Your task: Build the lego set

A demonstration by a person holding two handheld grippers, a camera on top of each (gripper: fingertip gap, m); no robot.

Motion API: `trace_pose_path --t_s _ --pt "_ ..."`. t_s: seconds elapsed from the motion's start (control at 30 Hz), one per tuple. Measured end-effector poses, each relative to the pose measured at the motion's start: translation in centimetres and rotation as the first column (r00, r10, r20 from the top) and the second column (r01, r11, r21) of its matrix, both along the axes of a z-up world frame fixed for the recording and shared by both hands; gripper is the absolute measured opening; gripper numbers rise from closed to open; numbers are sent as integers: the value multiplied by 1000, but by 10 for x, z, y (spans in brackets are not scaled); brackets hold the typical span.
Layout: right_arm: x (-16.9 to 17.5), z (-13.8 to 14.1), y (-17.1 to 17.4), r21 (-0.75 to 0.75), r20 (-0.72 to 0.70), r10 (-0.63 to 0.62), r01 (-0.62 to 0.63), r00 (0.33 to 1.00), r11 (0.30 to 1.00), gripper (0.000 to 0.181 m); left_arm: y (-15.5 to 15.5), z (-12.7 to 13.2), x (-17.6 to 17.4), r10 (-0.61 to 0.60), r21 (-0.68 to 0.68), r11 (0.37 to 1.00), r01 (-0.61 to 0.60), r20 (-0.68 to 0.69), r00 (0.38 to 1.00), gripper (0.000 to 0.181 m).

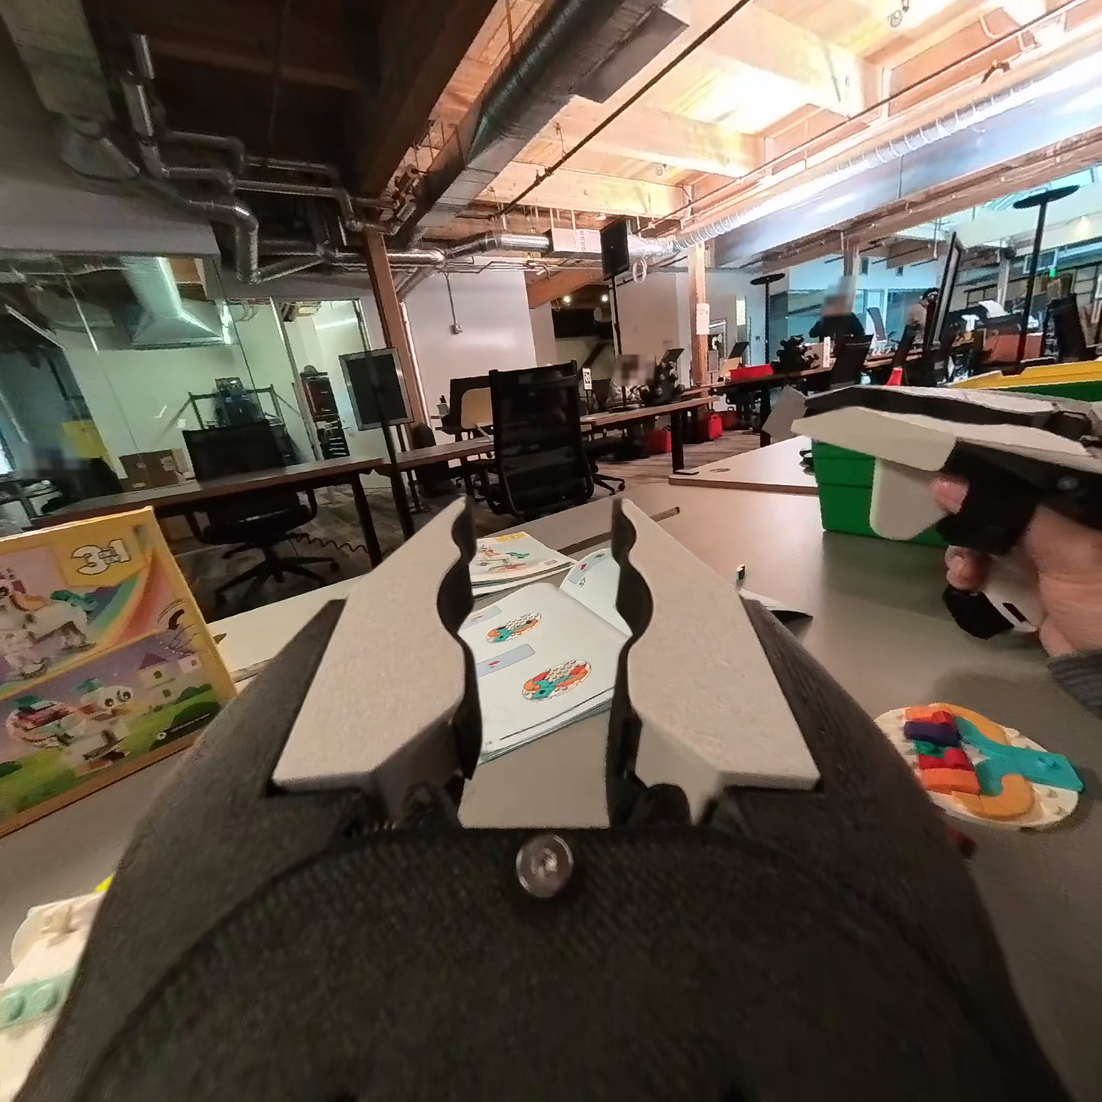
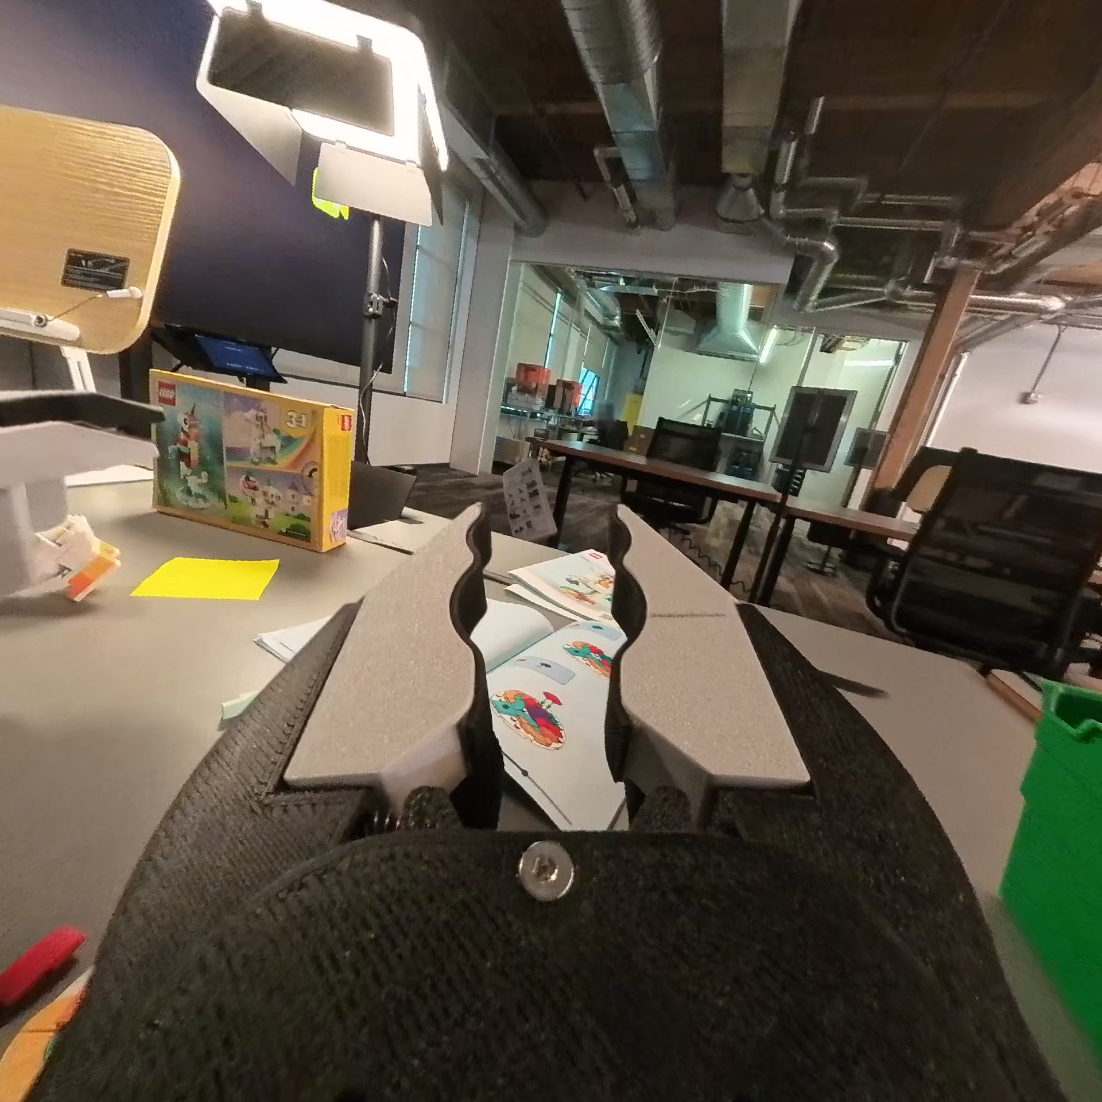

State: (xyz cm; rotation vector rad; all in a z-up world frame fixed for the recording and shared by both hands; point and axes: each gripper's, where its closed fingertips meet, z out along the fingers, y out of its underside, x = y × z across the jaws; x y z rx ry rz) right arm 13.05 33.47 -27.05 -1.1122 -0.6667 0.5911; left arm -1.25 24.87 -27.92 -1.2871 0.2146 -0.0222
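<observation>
Left wrist view – green bin [image 1: 858, 498] contents hidden behind right gripper [image 1: 835, 432], left gripper [image 1: 541, 519] released, right's fingers unclear here – released in right wrist view, instruction booklet [image 1: 536, 662] ahead, round colourful build [image 1: 984, 769] beside.

Booklet [image 1: 536, 668] centre on table [image 1: 835, 596]; box [image 1: 101, 656] left; build [image 1: 984, 763] right.

The left gripper [image 1: 542, 519] is hovering with jaws parted over an open instruction booklet [image 1: 536, 656] at centre frame. At lower right a colourful, partly built lego plate [image 1: 978, 763] is lying; the right gripper [image 1: 835, 426], possibly open, is entering at right.
</observation>
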Motion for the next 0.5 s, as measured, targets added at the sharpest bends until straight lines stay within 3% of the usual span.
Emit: trace_pose_path --t_s 0.23,0.5 --pt "-4 -3 1 13 39 -15 14 999 1000 36 1 -1 18 -73 -3 997 73 -37 997 42" --pt "-18 -6 -6 22 82 54 -56 995 998 36 0 1 14 -85 4 996 85 18 996 42"
